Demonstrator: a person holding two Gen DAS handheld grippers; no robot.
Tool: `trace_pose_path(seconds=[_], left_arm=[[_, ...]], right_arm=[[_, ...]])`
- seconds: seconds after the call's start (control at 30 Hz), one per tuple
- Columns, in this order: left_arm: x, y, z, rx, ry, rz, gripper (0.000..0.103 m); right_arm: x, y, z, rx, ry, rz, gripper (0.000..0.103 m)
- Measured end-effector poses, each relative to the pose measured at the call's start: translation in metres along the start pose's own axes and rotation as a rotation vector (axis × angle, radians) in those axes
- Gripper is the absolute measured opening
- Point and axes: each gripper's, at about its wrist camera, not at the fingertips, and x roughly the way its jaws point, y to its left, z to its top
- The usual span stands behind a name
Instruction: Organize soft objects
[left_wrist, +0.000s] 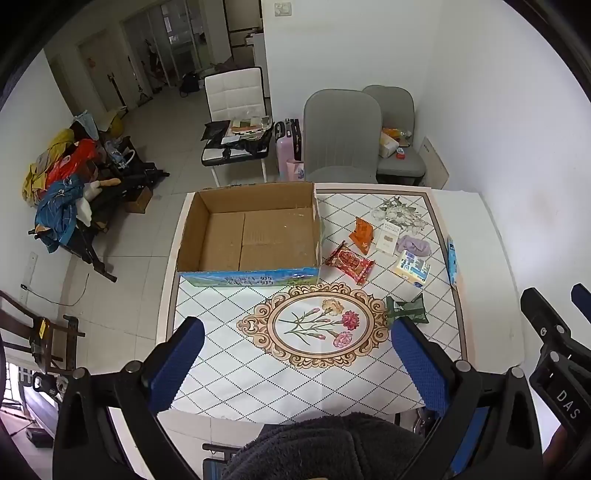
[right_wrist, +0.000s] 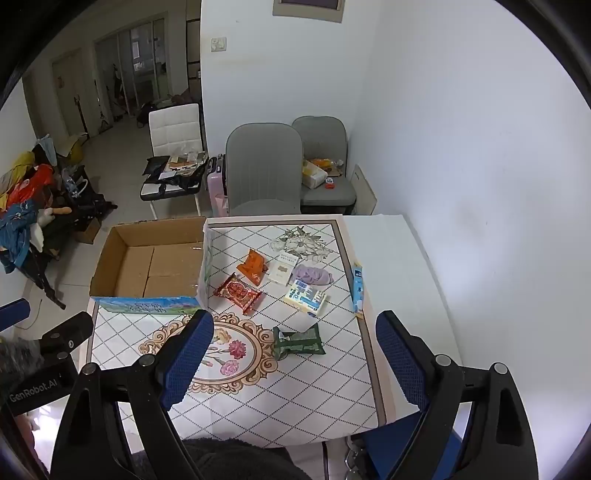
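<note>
Both grippers hover above the near edge of the tabletop (left_wrist: 221, 314), jaws spread wide and holding nothing: the left gripper (left_wrist: 295, 363) over the flower medallion, the right gripper (right_wrist: 295, 358) nearer the green packet (right_wrist: 299, 342).

The left wrist view looks straight into the open cardboard box (left_wrist: 251, 236) and shows its bare brown floor; it also catches the right gripper's body at its right edge. The right wrist view sees the box (right_wrist: 147, 266) more obliquely at the left, and shows more of the white tabletop margin beside the wall.

The soft things lie in a loose cluster right of the box. The red snack packet (left_wrist: 349, 261) lies just beside the box's near right corner, its long axis running diagonally from far-left to near-right. The orange packet (left_wrist: 362, 234) lies behind it, pointing away. A white card (left_wrist: 388, 239), a crumpled lilac cloth (left_wrist: 415, 245) and a printed tissue pack (left_wrist: 412, 266) sit close together. A blue packet (left_wrist: 452, 260) lies along the patterned mat's right border, long axis running near to far. The green packet (left_wrist: 406, 310) is nearest, lying roughly crosswise.
</note>
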Motion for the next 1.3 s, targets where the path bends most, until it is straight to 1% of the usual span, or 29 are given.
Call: trace_pose_path(seconds=[0.23,0.27,0.43,0.47,0.5,1.0,1.3], left_arm=[[0.003,0.003,0.009,-0.002,-0.001,-0.007,0.103],[-0.003,0.003,0.005,-0.007,-0.01,-0.013,0.103],[-0.005,0.005,0.011,-0.006,-0.009,-0.018,0.103],[-0.005,-0.002,0.007,-0.006,-0.014,-0.015,0.103],[-0.006,-0.002,0.008,-0.006,-0.013,-0.015,0.103],[-0.009,-0.003,0.007,-0.011,-0.025,-0.02,0.103],[-0.011,-0.001,0.013,-0.013,-0.026,-0.022,0.103]], right_arm=[[-0.002,0.0,0.0,0.006,-0.008,0.006,0.092],[-0.002,0.0,0.0,0.004,-0.008,0.004,0.092],[0.0,-0.001,0.007,0.008,-0.01,0.0,0.092],[0.0,-0.001,0.008,0.009,-0.011,0.0,0.092],[-0.003,-0.001,0.002,0.009,-0.015,-0.001,0.092],[-0.003,-0.003,0.004,0.006,-0.022,-0.005,0.092],[-0.004,-0.004,0.005,0.01,-0.025,-0.003,0.092]])
